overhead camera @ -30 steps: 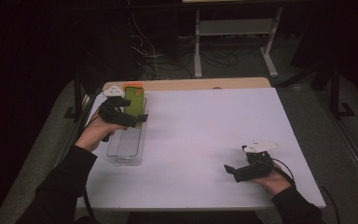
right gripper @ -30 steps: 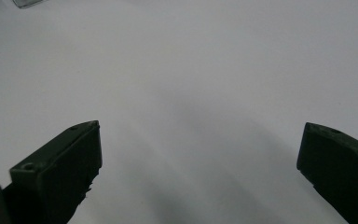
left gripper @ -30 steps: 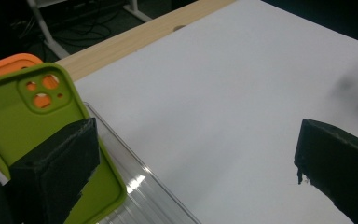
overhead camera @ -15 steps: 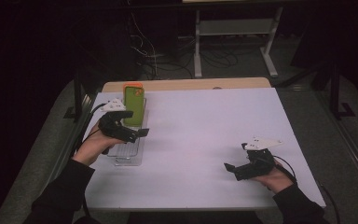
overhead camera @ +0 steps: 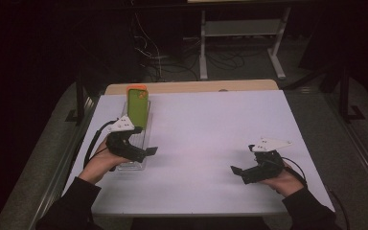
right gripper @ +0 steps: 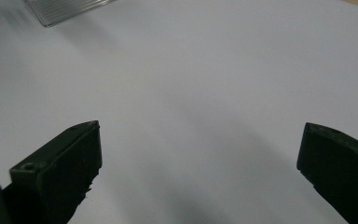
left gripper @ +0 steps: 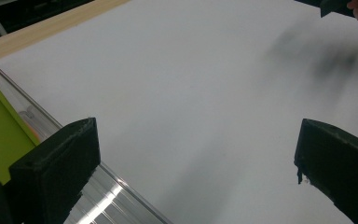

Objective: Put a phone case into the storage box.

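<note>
Left gripper point(overhead camera: 146, 152) over near end of clear tray point(overhead camera: 133, 165), jaws wide apart, empty. Green phone case point(overhead camera: 137, 107) lying in tray's far end, at tabletop point(overhead camera: 211, 124) left edge. Right gripper point(overhead camera: 239, 172) well apart, near right, jaws apart, empty.

Left hand-held gripper point(overhead camera: 148, 151): black body, pale grey three-cornered plate on top, black cable looping back from it toward the sleeve. Right hand-held gripper point(overhead camera: 235, 169): same black build, same grey plate with small dark dots, black cable curling behind. Jaws blocky, matte black, rough-edged; one right jaw has a small round hole. Both sleeves dark, long.
</note>
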`<state>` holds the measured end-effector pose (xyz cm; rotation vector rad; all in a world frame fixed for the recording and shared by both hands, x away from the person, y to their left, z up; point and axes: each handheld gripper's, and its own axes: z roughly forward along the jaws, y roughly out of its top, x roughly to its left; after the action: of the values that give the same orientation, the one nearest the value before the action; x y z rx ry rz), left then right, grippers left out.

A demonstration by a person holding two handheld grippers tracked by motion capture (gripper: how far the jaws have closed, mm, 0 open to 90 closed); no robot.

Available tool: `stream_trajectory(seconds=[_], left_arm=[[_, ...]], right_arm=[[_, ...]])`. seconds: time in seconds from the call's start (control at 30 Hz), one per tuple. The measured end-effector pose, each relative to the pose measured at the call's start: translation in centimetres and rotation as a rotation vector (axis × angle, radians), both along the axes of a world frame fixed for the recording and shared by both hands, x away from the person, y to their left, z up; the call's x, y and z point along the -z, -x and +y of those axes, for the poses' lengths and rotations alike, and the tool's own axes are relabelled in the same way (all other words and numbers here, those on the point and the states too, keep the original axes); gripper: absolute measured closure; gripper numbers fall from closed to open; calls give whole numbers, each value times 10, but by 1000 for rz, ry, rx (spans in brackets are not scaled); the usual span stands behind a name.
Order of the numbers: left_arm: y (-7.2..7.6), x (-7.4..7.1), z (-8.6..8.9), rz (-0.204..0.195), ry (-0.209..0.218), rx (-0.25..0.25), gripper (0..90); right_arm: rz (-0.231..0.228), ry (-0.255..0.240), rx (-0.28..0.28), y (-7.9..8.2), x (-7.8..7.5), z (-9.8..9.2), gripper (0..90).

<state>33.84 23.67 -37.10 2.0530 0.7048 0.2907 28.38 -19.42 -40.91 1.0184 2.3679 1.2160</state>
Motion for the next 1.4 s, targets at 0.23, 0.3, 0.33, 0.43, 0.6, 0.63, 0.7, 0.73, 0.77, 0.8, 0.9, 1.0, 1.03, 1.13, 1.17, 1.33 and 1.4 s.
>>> stream_trajectory(seconds=[0.23, 0.3, 0.33, 0.43, 0.6, 0.63, 0.7, 0.73, 0.77, 0.8, 0.9, 1.0, 1.03, 1.13, 1.17, 1.33, 1.4], left_arm=[[10, 6, 0, -12, -3, 9, 0], [13, 10, 0, -8, -12, 18, 0], [14, 11, -1, -6, -15, 18, 0], [18, 15, 0, -14, -4, 10, 0], [23, 20, -1, -19, -14, 21, 0], [24, 20, 0, -17, -16, 21, 0], [25, 21, 1, -22, -17, 23, 0], [25, 22, 1, -17, -13, 21, 0], [25, 22, 2, -17, -15, 27, 0], [26, 22, 2, -14, -14, 28, 0], [27, 24, 2, -12, -10, 30, 0], [27, 25, 2, -9, -15, 34, 0], [28, 26, 2, -11, -15, 35, 0], [28, 26, 2, -4, -13, 31, 0], [28, 26, 2, -5, -15, 32, 0], [28, 26, 2, -5, -19, 33, 0], [28, 26, 2, -4, -11, 30, 0]], right_arm=[[-1, -8, 2, 1, -4, 0, 0], [-2, -7, 0, 2, -4, 1, 0], [-5, -7, -2, 2, -4, 1, 0], [-2, -4, -1, 2, -4, 1, 0], [-5, -1, -3, 2, -4, 1, 0], [-3, -1, -2, 2, -4, 1, 0], [-4, -2, 0, 2, -4, 1, 0], [-6, -2, 0, 2, -4, 1, 0], [-4, -1, 0, 3, -4, 1, 0], [-6, -3, 1, 3, -4, 2, 0], [-10, -2, 3, 2, -4, 2, 0], [-12, 3, 2, 2, -4, 2, 0], [-8, 5, 3, 2, -3, 2, 0], [-9, 6, 4, 2, -3, 1, 0], [-7, 7, 4, 2, -3, 1, 0], [-7, 7, 5, 2, -4, 1, 0], [-9, 6, 7, 2, -3, 1, 0]])
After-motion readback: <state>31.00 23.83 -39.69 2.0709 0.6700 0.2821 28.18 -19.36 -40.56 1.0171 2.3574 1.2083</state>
